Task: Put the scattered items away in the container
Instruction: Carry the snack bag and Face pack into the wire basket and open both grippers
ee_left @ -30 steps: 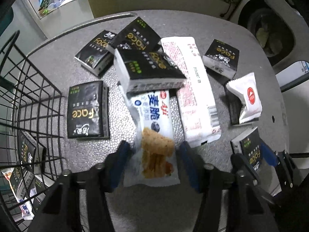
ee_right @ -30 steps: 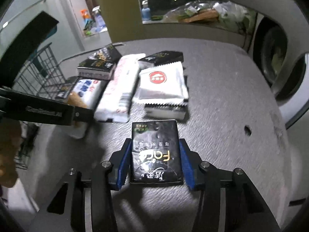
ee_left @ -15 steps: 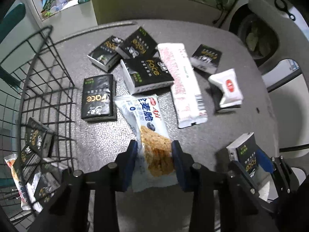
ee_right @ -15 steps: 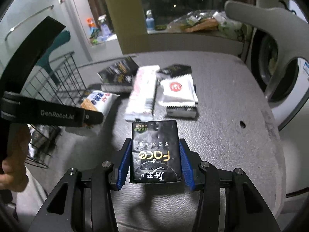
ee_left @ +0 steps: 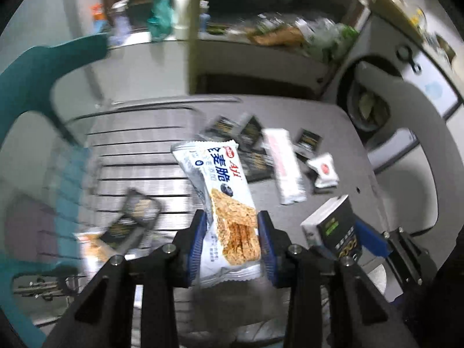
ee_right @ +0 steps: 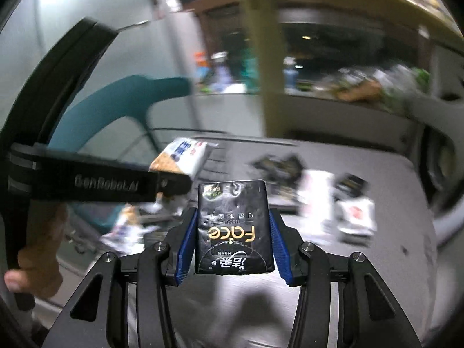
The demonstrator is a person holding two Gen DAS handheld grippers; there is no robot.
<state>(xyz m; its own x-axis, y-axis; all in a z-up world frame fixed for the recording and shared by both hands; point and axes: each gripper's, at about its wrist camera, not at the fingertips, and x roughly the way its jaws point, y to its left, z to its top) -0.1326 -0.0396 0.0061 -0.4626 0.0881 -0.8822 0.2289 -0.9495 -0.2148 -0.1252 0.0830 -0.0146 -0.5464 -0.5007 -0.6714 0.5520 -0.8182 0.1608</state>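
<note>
Here we held both fingers clamped, left gripper [ee_left: 232,243] on the cracker packet [ee_left: 223,194], right gripper [ee_right: 232,246] on the tissue pack [ee_right: 233,226], clear of the table [ee_left: 342,133] for the wire basket [ee_left: 136,156].

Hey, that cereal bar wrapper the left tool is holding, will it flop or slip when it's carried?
The cereal bar packet probably stays fairly stiff: it stands upright above the left tool without drooping. Its glossy film may be slippery. The bar inside looks crumbly, so hard squeezing could break it.

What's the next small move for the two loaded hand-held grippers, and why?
Probably carry both over the wire basket before releasing. The left hand-held gripper clamps the cracker packet, the right hand-held gripper the black tissue pack; both are lifted off the table.
</note>
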